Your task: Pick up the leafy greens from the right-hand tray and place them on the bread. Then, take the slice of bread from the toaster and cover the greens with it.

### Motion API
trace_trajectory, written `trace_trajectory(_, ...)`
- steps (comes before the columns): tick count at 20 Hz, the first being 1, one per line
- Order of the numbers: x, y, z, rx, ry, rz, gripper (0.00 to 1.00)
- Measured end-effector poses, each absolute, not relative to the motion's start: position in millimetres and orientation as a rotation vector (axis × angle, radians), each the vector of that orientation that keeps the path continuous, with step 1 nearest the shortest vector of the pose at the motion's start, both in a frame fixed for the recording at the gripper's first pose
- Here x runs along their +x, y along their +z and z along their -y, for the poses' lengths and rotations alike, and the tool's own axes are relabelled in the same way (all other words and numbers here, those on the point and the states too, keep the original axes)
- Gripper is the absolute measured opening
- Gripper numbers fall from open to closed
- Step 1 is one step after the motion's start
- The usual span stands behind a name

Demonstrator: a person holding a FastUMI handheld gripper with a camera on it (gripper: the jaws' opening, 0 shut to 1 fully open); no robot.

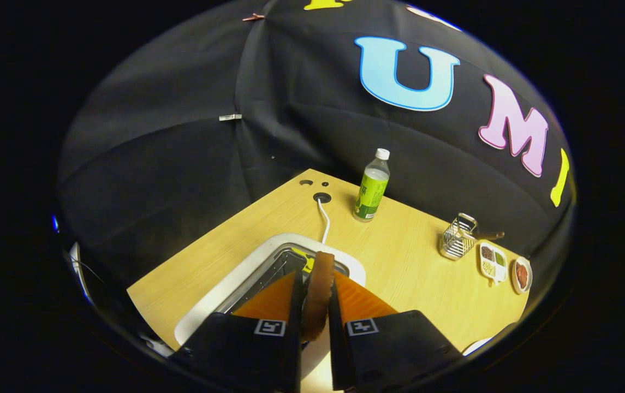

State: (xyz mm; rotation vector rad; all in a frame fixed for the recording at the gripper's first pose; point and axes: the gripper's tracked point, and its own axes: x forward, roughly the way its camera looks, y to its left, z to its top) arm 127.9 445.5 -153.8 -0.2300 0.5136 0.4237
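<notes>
In the gripper view, the gripper (316, 297) was seen closed on the slice of bread (319, 289), held on edge between both fingers directly above the toaster (268, 256). The slice was judged light, stiff and crumbly, best gripped lightly across its flat faces. A brown toasted crust was noted.

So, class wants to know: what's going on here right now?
A person's handheld gripper is shut on a slice of bread, held on edge between both fingers right over the white toaster on the wooden table. A green bottle, a wire basket and small dishes stand beyond.
</notes>
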Motion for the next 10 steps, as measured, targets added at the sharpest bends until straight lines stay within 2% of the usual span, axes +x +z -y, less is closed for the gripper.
trace_trajectory(3, 124.5, -149.3, -448.7, -0.197, 0.427, -0.53, 0.16)
trace_trajectory(10, 109.6, -121.1, -443.0, -0.114, 0.458, -0.536, 0.13)
